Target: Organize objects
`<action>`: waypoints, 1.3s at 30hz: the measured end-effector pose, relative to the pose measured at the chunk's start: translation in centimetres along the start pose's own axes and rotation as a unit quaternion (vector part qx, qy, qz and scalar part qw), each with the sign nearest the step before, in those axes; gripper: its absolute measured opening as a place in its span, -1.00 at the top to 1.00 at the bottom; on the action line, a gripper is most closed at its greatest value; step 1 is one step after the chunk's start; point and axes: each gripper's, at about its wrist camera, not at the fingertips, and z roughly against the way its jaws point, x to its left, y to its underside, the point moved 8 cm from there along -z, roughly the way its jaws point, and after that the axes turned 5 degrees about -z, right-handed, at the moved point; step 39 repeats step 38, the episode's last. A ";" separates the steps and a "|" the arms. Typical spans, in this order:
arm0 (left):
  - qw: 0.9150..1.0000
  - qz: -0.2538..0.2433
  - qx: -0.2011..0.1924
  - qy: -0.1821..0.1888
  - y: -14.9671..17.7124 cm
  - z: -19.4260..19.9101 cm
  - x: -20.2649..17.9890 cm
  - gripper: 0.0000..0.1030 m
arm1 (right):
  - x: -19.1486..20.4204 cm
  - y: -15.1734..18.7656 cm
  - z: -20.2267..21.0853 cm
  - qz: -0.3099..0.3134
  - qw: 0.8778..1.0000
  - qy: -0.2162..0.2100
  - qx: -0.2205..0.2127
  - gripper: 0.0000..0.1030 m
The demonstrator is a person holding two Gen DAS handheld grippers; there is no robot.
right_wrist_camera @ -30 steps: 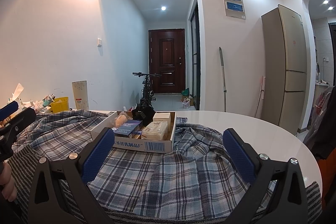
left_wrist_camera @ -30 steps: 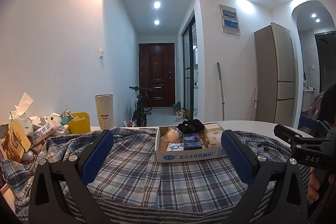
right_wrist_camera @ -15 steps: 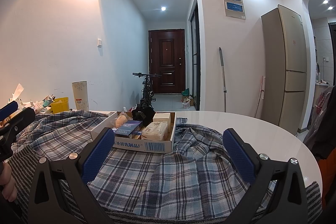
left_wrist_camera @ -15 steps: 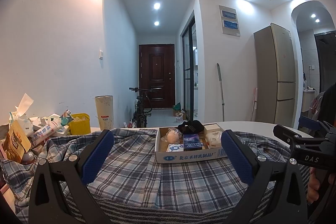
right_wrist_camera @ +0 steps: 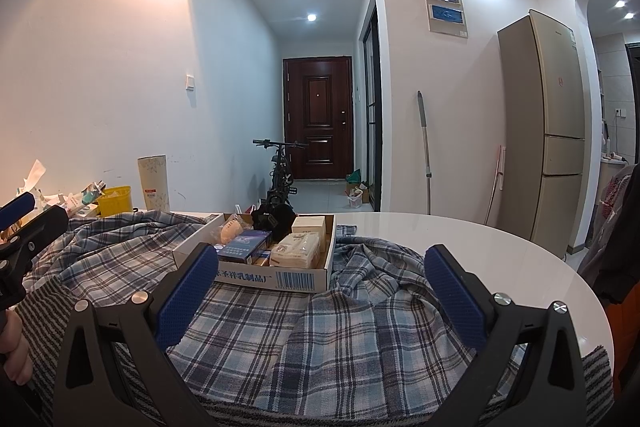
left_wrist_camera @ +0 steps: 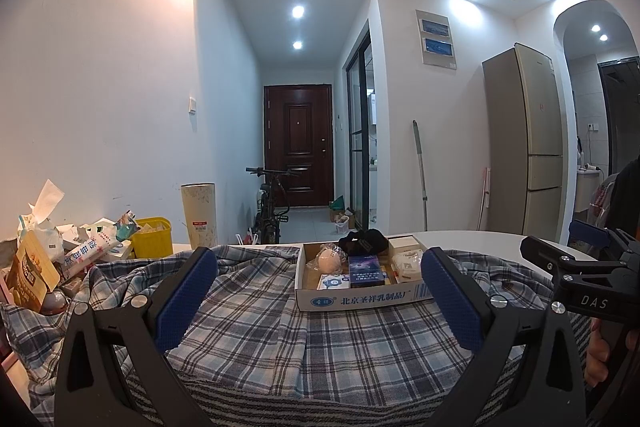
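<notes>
A shallow cardboard box rests on a blue plaid shirt spread over a round white table. Inside lie a dark blue packet, a black pouch, a white carton and wrapped snacks. My left gripper hovers open in front of the box, nothing between its blue pads. My right gripper is open too, just short of the box's right front corner. Each gripper shows at the edge of the other's view, held by a hand.
At the table's left side sit a pile of snack bags and tissues, a yellow tub and a tall paper cylinder. Behind are a bicycle, a door, a mop and a fridge.
</notes>
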 end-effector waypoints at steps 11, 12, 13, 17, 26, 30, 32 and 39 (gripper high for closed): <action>1.000 -0.001 0.000 0.000 0.0 0.0 0.0 -1.00 | 0.0 0.0 0.0 0.000 1.000 0.000 0.000 -1.00; 1.000 -0.001 0.000 0.000 0.0 0.0 0.0 -1.00 | 0.0 0.0 0.0 0.000 1.000 0.000 0.000 -1.00; 1.000 -0.002 0.000 0.000 0.0 0.1 0.0 -1.00 | 0.0 0.0 0.0 0.000 1.000 0.000 0.000 -1.00; 1.000 -0.001 -0.002 0.000 -0.1 0.1 0.0 -1.00 | 0.0 0.0 0.0 0.000 1.000 0.000 -0.001 -1.00; 1.000 -0.001 -0.002 0.000 -0.1 0.1 0.1 -1.00 | 0.0 0.0 0.0 0.000 1.000 0.000 0.000 -1.00; 1.000 -0.001 0.000 0.000 0.0 0.1 0.2 -1.00 | 0.0 -0.1 0.0 -0.001 1.000 0.000 0.001 -1.00; 1.000 -0.001 -0.001 0.000 0.0 0.1 0.2 -1.00 | 0.0 -0.1 0.1 -0.002 1.000 0.001 0.001 -1.00; 1.000 -0.002 0.001 0.000 0.0 0.0 0.5 -1.00 | -0.1 -0.2 0.0 -0.008 1.000 0.002 0.002 -1.00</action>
